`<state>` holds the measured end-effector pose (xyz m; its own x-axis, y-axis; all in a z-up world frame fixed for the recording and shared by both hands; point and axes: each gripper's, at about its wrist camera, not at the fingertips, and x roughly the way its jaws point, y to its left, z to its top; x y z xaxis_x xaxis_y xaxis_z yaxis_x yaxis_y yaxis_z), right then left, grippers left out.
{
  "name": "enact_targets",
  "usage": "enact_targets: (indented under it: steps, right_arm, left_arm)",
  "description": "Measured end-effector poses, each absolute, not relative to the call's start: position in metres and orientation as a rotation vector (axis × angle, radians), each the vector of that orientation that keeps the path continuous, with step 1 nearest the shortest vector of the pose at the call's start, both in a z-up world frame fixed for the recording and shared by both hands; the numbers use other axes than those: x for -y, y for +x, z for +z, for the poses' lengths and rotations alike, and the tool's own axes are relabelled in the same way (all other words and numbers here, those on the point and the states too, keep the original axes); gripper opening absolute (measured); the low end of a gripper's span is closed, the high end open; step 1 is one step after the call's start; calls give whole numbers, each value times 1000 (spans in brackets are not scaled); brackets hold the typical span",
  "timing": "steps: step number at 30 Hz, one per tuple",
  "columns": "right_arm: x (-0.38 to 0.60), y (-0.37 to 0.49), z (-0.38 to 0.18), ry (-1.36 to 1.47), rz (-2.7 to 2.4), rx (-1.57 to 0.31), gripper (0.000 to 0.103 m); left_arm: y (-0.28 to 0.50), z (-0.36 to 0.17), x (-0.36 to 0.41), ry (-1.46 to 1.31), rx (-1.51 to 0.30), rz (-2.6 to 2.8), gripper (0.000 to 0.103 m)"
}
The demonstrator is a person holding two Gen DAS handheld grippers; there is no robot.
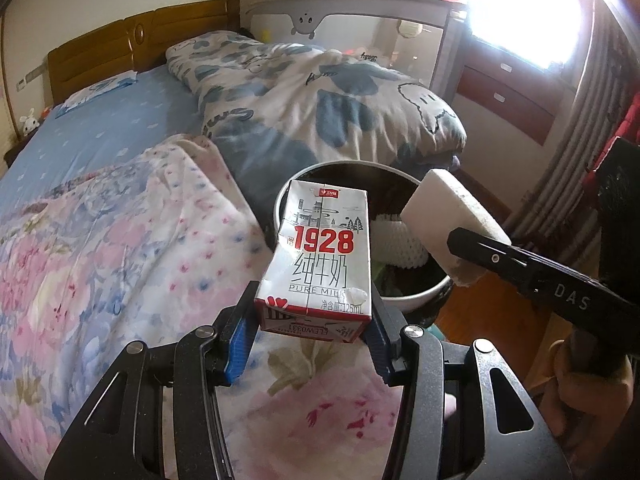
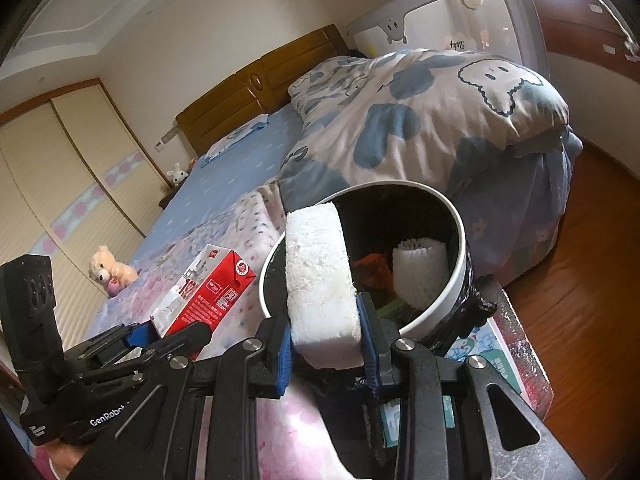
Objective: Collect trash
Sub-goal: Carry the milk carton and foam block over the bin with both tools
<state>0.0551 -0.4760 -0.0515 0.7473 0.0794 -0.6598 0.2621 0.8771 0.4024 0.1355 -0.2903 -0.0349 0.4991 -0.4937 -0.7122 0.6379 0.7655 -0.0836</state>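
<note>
My left gripper point(image 1: 310, 332) is shut on a small white and red milk carton point(image 1: 320, 256) marked 1928, held upright at the near rim of a round white bin point(image 1: 416, 300) with a black liner. My right gripper point(image 2: 325, 320) is shut on a white foam block point(image 2: 320, 276), which hangs over the near left rim of the same bin point(image 2: 460, 256). A white foam net point(image 2: 420, 276) and some red and green scraps lie inside the bin. The right gripper point(image 1: 460, 256) with its foam block point(image 1: 452, 216) also shows at right in the left wrist view, and the left gripper's carton point(image 2: 204, 292) at left in the right wrist view.
The bin stands at the foot of a bed with a floral blanket point(image 1: 100, 260), a blue sheet point(image 1: 112, 128) and a rolled cartoon duvet point(image 1: 320, 96). A teddy bear point(image 2: 108, 272) lies on the blanket. Wooden floor point(image 2: 592, 260) runs to the right, with a crib point(image 1: 360, 24) beyond.
</note>
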Motion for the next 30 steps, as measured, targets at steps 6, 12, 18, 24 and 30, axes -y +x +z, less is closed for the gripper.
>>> enact_targets:
  steps: [6, 12, 18, 24, 30]
  right_arm:
    - [483, 64, -51, 491, -111, -740, 28]
    - [487, 72, -52, 483, -112, -757, 28]
    - [492, 77, -55, 482, -115, -775, 28]
    - [496, 81, -55, 481, -115, -779, 28]
    - [500, 86, -56, 481, -116, -786, 28]
  left_arm:
    - [140, -34, 299, 209, -790, -696, 48]
    - [144, -35, 307, 218, -790, -698, 48]
    - [148, -36, 311, 225, -791, -697, 48]
    - [151, -37, 315, 228, -795, -698, 48]
    - [155, -38, 320, 236, -795, -698, 48]
